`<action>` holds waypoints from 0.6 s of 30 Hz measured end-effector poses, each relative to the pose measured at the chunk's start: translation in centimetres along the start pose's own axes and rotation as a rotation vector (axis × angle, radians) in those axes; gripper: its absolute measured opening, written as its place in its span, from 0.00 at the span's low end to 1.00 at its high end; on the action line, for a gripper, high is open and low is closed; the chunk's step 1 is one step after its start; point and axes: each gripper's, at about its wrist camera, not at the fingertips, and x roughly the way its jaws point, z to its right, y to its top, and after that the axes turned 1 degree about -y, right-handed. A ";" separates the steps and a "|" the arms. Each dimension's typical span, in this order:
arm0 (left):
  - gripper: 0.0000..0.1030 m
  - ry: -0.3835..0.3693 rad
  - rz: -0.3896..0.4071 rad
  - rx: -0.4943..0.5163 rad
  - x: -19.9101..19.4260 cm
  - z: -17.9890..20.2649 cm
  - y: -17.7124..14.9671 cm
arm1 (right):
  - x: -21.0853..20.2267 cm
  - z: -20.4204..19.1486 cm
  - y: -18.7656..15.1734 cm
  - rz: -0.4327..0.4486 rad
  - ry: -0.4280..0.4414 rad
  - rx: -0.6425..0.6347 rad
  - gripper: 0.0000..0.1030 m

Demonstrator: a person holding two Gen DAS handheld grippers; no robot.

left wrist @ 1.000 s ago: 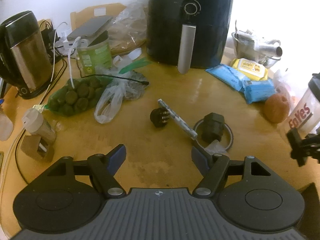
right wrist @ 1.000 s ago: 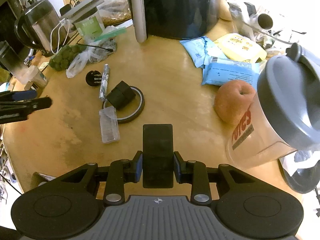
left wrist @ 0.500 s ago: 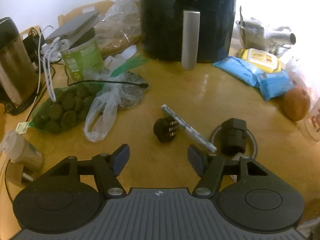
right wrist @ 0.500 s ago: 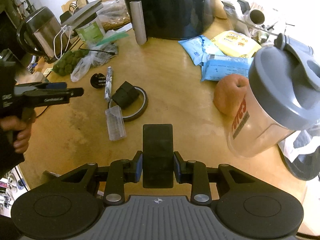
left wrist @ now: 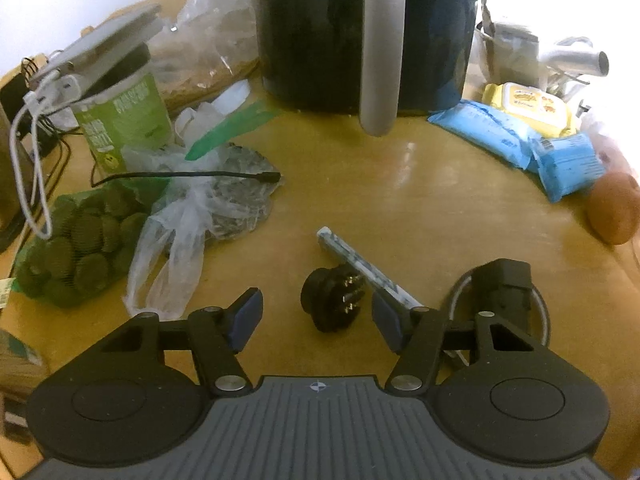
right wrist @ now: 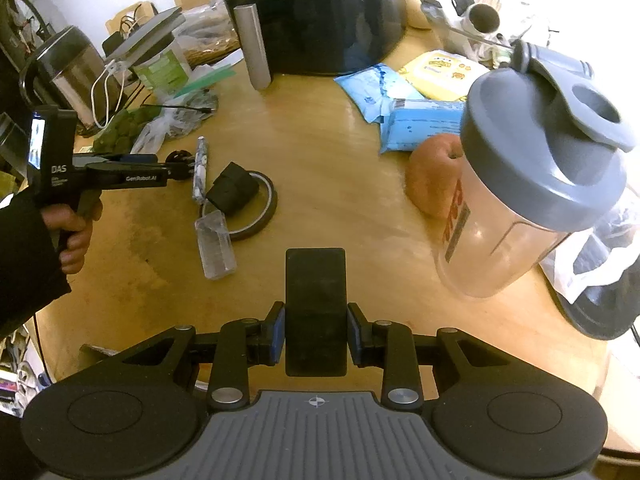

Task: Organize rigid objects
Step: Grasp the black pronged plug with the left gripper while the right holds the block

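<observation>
My left gripper (left wrist: 318,316) is open, its blue pads on either side of a round black plug adapter (left wrist: 332,300) with brass pins, lying on the wooden table. A printed white tube (left wrist: 366,270) lies just right of it. A black block adapter (left wrist: 506,288) sits on a tape ring (right wrist: 256,204), with a clear plastic case (right wrist: 214,246) beside it. My right gripper (right wrist: 316,330) is shut on a flat black rectangular block (right wrist: 315,308), held above the table's near edge. The left gripper also shows in the right wrist view (right wrist: 160,168).
A black air fryer (left wrist: 360,32) stands at the back. Bags of green produce (left wrist: 80,240), a green cup (left wrist: 124,120) and cables lie left. Blue and yellow wipe packs (left wrist: 532,136), an apple (right wrist: 434,178) and a grey-lidded shaker bottle (right wrist: 532,176) are on the right. A kettle (right wrist: 68,72) stands far left.
My left gripper has moved forward and down until the round plug adapter lies between its open pads. My right gripper has stayed put, still holding the black block.
</observation>
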 end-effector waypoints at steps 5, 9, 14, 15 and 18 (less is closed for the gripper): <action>0.43 -0.042 -0.017 0.001 1.2 -0.2 0.3 | 0.0 0.4 -0.3 -0.001 -0.006 0.019 0.33; 0.21 -0.063 -0.022 -0.012 1.5 -0.3 0.3 | 0.0 0.5 -0.4 0.002 -0.009 0.028 0.33; 0.21 -0.069 -0.019 -0.028 0.8 -0.1 0.4 | -0.1 0.5 -0.5 0.008 -0.005 0.031 0.33; 0.21 -0.068 -0.019 -0.030 0.8 -0.2 0.4 | -0.1 0.5 -0.5 0.009 -0.004 0.030 0.33; 0.21 -0.057 -0.018 -0.043 0.2 -0.1 0.4 | -0.2 0.3 -0.5 0.013 0.000 0.022 0.33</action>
